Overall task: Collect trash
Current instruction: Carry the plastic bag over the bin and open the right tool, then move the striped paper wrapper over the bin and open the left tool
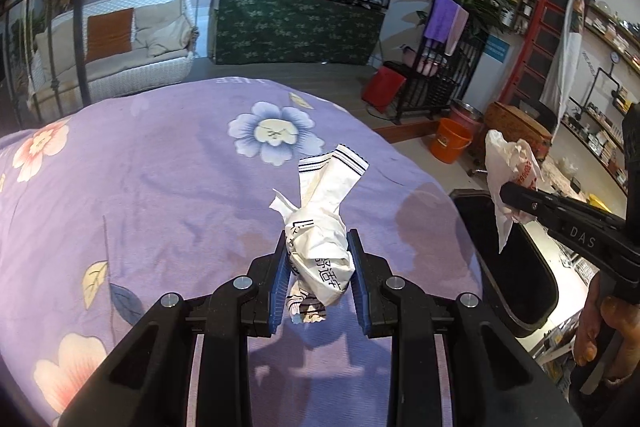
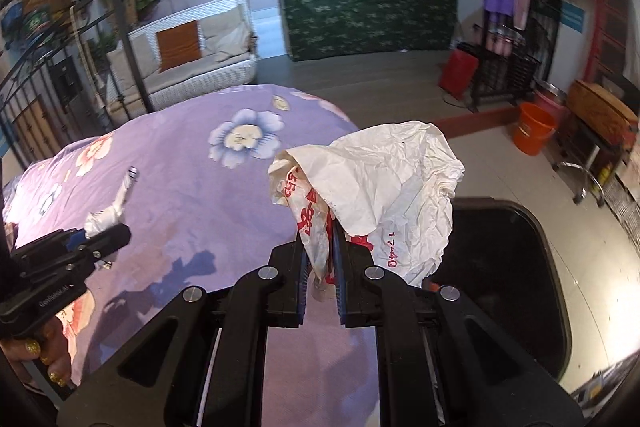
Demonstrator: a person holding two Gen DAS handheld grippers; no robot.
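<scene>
Over the purple flowered bedspread (image 1: 160,187) I have a piece of trash in each gripper. The left gripper (image 1: 320,267) is clamped on a crumpled white wrapper (image 1: 320,227) with black print and a striped end; its blue pads (image 1: 281,275) press on both sides of the wad, and the wrapper sticks up and forward, clear of the cloth. The right gripper (image 2: 320,267) has its fingers pressed nearly together on a thin fold of a crumpled white bag (image 2: 380,187) with red print, and the rest of the bag billows above and to the right of the jaws.

The black bin (image 2: 520,267) stands on the floor just beside the bed's right edge, its mouth open and dark. In the right wrist view the bag hangs over the edge of the bed, beside the bin's near rim. In the left wrist view the bin (image 1: 516,267) lies to the right, and the right gripper (image 1: 516,203) with its bag (image 1: 506,179) is above it.

I judge the picking-up done for these two pieces, and the step in hand is the carry to the bin. Next I need to bring the right gripper fully over the opening and spread the fingers so the bag falls in; it is light and may cling to the pads, so a small shake might help. The left then has to cross the same way without bumping the right, and release the wrapper well inside the rim.
</scene>
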